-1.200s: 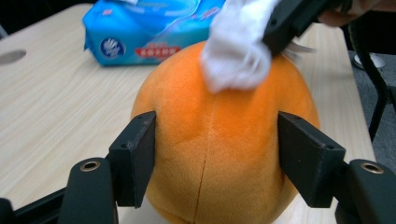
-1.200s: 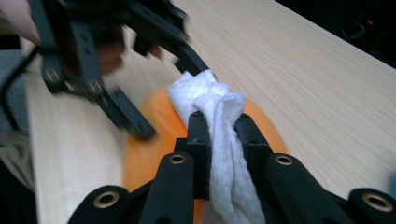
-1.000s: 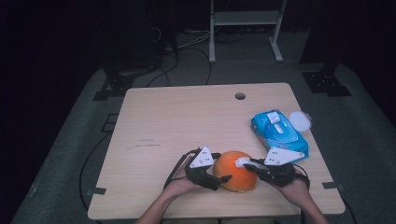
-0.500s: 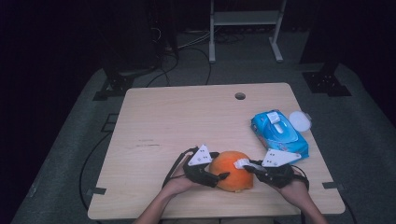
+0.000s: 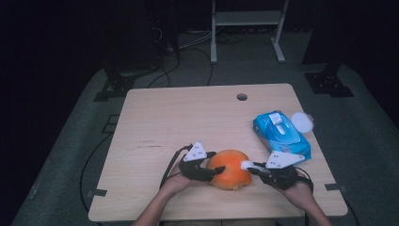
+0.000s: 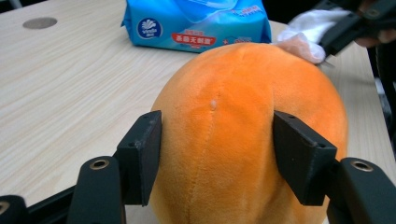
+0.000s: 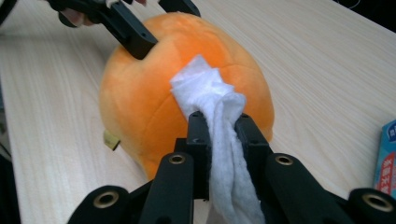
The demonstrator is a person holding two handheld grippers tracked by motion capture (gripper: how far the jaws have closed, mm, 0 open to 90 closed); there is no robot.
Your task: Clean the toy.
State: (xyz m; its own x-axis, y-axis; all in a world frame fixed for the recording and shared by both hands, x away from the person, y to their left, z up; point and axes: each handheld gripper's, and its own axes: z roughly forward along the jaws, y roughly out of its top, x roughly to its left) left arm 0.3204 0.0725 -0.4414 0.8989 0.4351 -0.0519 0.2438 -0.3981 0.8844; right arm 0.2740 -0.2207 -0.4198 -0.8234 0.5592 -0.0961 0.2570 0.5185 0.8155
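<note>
The orange plush ball (image 5: 230,168) sits near the front edge of the counter (image 5: 188,117), between my two hands. My left hand-held gripper (image 5: 210,170) has just been closing on it, and in the left gripper view its black pads (image 6: 140,161) now press into the soft sides, so I read the ball as steadied. My right hand-held gripper (image 5: 248,165) is clamped tight on a bunched white wipe (image 7: 210,100), whose free end rests against the top of the ball. I judge the setup done: wipe drawn, ball pinned, cloth at the surface. The wiping itself looks barely begun, with most of the plush not yet covered.

For room, the front edge is close behind the ball, so strokes should run away from me or sideways. The blue wipes pack (image 5: 281,134) lies near on the right, with a white lid (image 5: 301,122) just beyond it; that side is tight. The left and far parts of the counter are open wood
</note>
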